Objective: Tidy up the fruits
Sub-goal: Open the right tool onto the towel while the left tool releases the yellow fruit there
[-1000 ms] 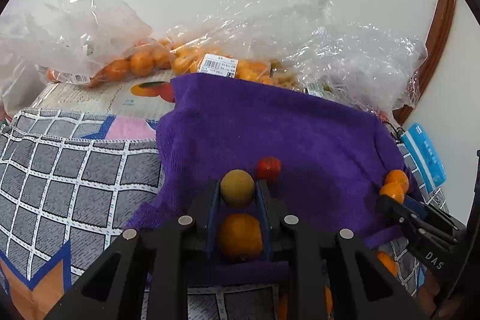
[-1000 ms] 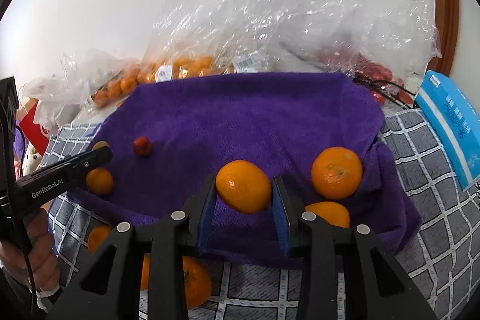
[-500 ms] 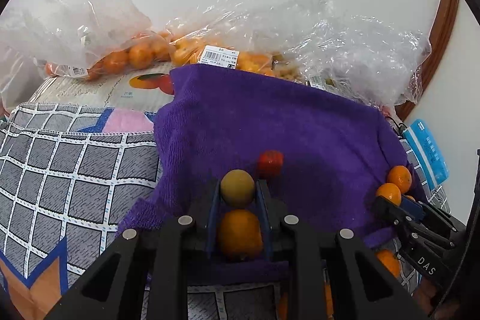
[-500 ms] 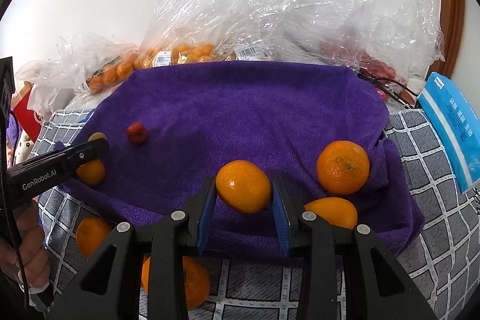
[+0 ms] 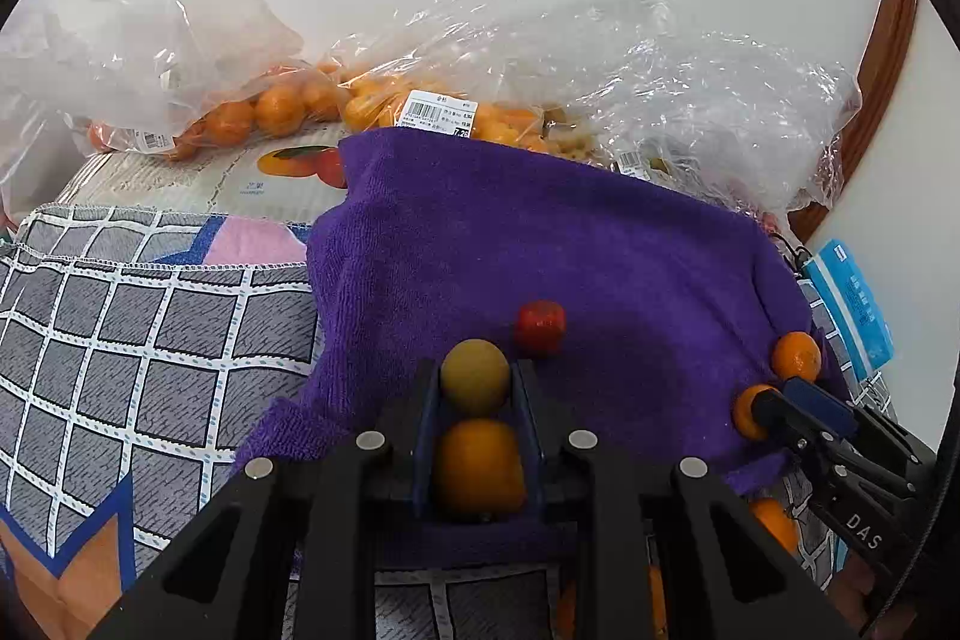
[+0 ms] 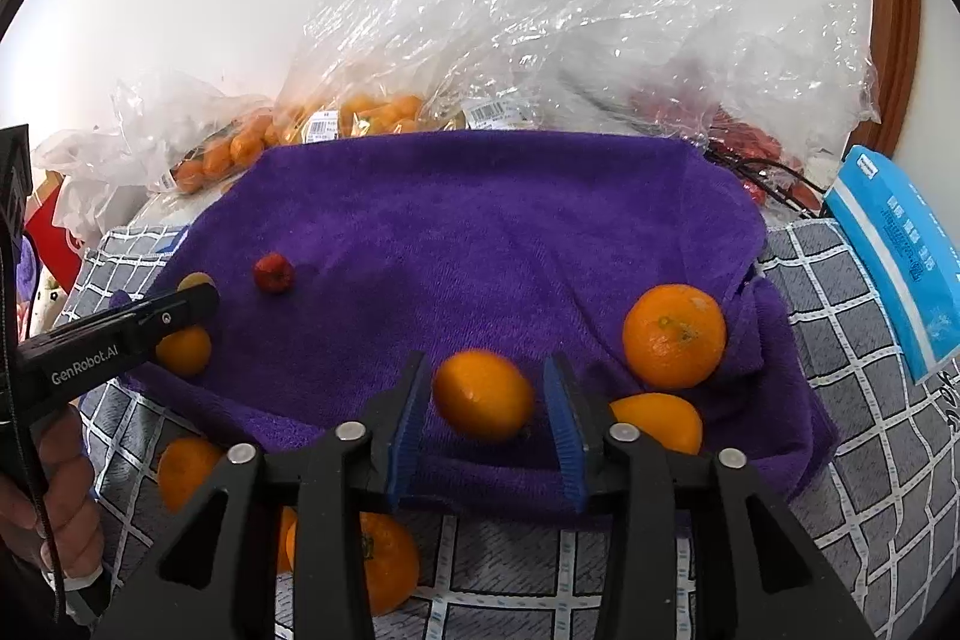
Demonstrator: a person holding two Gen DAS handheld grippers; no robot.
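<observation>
A purple towel [image 5: 600, 250] [image 6: 480, 220] covers the middle. My left gripper [image 5: 474, 370] is shut on a small yellow-green fruit [image 5: 474, 376]; an orange [image 5: 477, 466] lies on the towel under its fingers. A small red fruit [image 5: 540, 328] [image 6: 274, 272] sits just beyond it. My right gripper [image 6: 487, 364] is opening at the towel's front edge. An orange [image 6: 483, 394] rests between its blue pads with a gap on each side. Two more oranges [image 6: 675, 334] [image 6: 657, 421] lie to its right. The right wrist view shows the left gripper [image 6: 198, 301] at far left.
Clear plastic bags [image 6: 540, 10] with oranges and red fruit are piled along the wall behind the towel. A blue packet [image 6: 900, 250] lies at the right. Loose oranges [image 6: 384, 562] [image 6: 186, 469] sit on the checked cloth [image 5: 120, 340] in front. A hand [image 6: 66, 490] holds the left gripper.
The right gripper's pads have parted from the orange, which now sits loose between them on the towel. The left gripper and its fruit have stayed put.
</observation>
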